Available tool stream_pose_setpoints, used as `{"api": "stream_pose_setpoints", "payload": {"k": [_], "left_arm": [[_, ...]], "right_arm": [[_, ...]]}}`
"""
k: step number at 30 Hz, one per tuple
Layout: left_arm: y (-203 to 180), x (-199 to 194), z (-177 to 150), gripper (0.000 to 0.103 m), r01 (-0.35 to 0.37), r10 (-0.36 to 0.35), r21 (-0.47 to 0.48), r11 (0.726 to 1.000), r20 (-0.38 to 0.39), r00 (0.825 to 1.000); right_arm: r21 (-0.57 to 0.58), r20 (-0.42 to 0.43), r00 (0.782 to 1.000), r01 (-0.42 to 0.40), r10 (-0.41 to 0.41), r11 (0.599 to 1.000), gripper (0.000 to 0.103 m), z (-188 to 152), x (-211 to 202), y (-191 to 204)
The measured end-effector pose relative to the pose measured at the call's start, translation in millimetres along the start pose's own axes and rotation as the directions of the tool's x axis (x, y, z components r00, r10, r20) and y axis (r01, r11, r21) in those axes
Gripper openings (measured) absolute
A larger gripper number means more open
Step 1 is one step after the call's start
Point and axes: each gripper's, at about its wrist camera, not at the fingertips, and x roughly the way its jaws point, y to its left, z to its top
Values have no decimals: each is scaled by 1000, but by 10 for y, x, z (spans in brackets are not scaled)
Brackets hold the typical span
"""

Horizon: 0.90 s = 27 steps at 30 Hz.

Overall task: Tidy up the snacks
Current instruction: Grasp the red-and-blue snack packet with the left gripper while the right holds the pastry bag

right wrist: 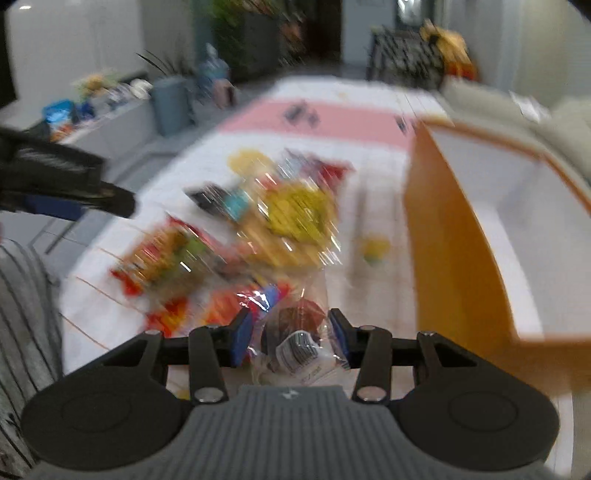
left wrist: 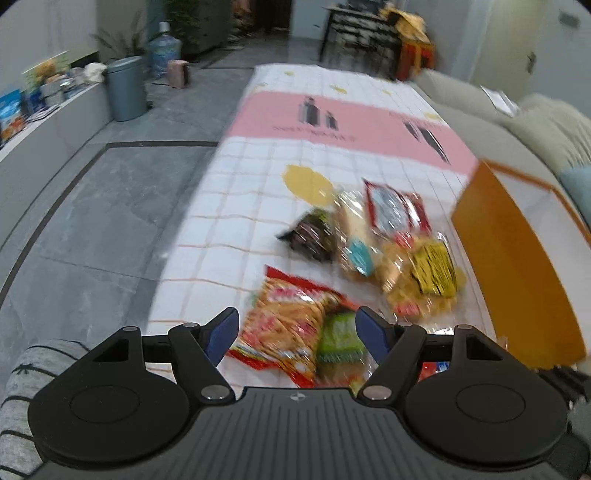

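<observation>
Left gripper (left wrist: 295, 325) hovers with jaws spread, empty, over an orange snack bag (left wrist: 291, 325) on the checked tablecloth (left wrist: 229, 206). Farther along lies a loose pile of snack packets (left wrist: 373, 240). Right gripper (right wrist: 291, 338) clamps a clear-wrapped snack (right wrist: 295, 343), beside the orange box (right wrist: 454, 258) at right.

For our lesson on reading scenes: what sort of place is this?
Probably a home living room: a sofa beside the cloth-covered table, a grey bin, a water jug and potted plants.
</observation>
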Motion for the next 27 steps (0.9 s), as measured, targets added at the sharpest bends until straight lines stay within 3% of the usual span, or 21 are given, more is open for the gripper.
{"api": "stream_pose_setpoints", "payload": {"k": [1,3,7,12,18,27], "left_arm": [[-36,15,-19,85,9,-9,23,1000,-12,1000],[-128,43,-53,85,32,-29,73,997,-32,999],[-342,57,-153,85,81,-74,195,977,-43,996],[-621,110,-322,85,132,-110,384,914,-79,991],[-896,320,-501,85,169,-100,552,817,-154,983],[-1068,529,-654,85,164,-44,630,759,-202,978]], "right_arm": [[33,-20,1000,-8,9,999,37,-17,24,-66],[119,-93,996,-6,17,993,38,-34,131,-207],[186,-109,993,-27,48,982,37,-63,193,-327],[117,-129,991,-30,45,993,42,-81,206,-287],[215,-181,980,-47,87,975,36,-136,238,-480],[240,-190,979,-30,77,970,30,-157,210,-568]]}}
